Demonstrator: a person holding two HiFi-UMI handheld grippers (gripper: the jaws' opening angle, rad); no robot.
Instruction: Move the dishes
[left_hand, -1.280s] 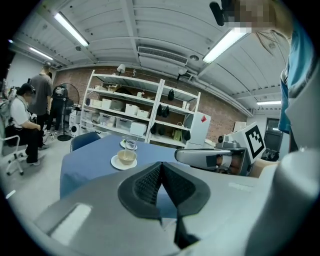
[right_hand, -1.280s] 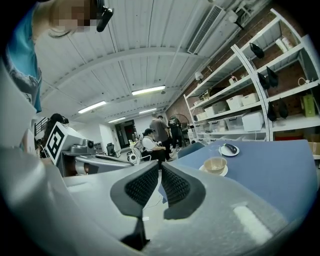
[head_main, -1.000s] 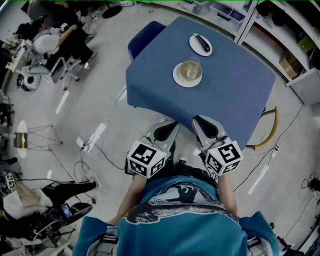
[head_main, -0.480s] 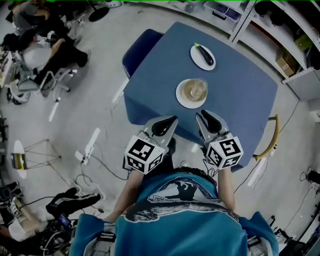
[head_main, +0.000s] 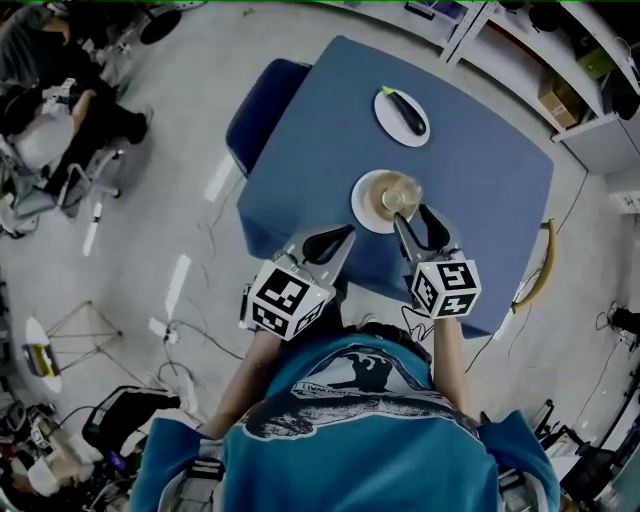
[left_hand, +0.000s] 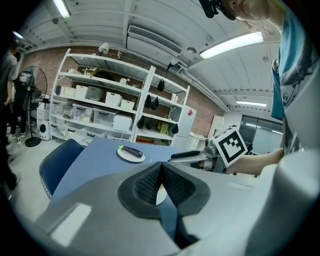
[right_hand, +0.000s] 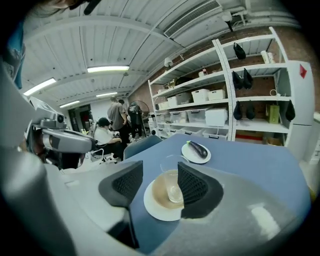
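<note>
Your right claw (right_hand: 159, 176) has just been opening, the glass (right_hand: 171, 182) untouched between its jaws, on a plate (right_hand: 157, 210) near your table (right_hand: 240, 160) edge; left claw (left_hand: 160, 182) closed. Fragile, slick: pinch the plate's rim (glass may tip).

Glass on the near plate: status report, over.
Right gripper just been opening, empty; glass on plate right ahead. Left gripper shut, empty. Nothing blocking.

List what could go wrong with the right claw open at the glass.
Right claw: its jaws have just been opening. The glass is in line with the gap, untouched, but off-centre toward one pad, so advancing may tip it. The glass stands loose on the near plate; a lopsided squeeze could skid both across the table.
</note>
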